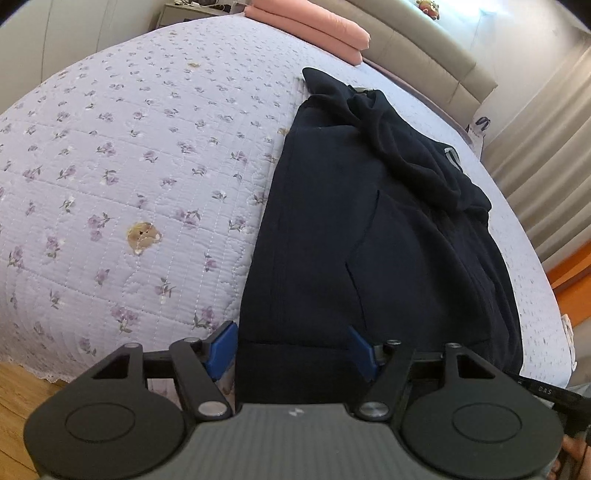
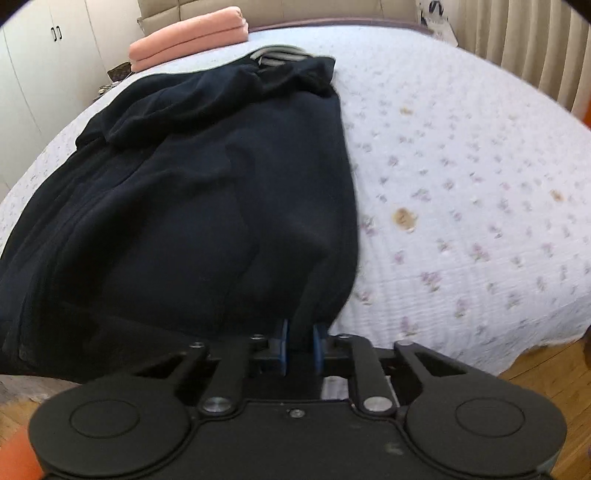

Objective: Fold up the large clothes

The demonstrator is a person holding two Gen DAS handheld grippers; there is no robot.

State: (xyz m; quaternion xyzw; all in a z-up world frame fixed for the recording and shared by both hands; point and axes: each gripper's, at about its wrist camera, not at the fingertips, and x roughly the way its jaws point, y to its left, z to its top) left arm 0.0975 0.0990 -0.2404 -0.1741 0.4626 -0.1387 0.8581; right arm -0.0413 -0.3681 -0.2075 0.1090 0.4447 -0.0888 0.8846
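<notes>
The right gripper has its blue fingers pinched close together on the bottom edge of the dark jacket, low in the middle of the right wrist view. A strip of dark cloth runs up from between them, so this gripper is gripping the hem.

The left gripper has its blue fingers spread wide apart, one on each side of the jacket's bottom corner at the lower middle of the left wrist view. The cloth sits between them, but they are not squeezing it yet.

The jacket lies on the bed, which has a purple flowered cover. It runs from the bottom of each frame up toward the top. It already looks narrow and long, with one side lying flat and a sleeve or side part bunched in soft lumps along the other side. So I think the side parts are folded in already, though not neatly.

What is left, I think, is to lift the bottom edge and bring it up toward the collar, then smooth the lumps.

A folded pink blanket sits near the head of the bed, well apart from the jacket.
</notes>
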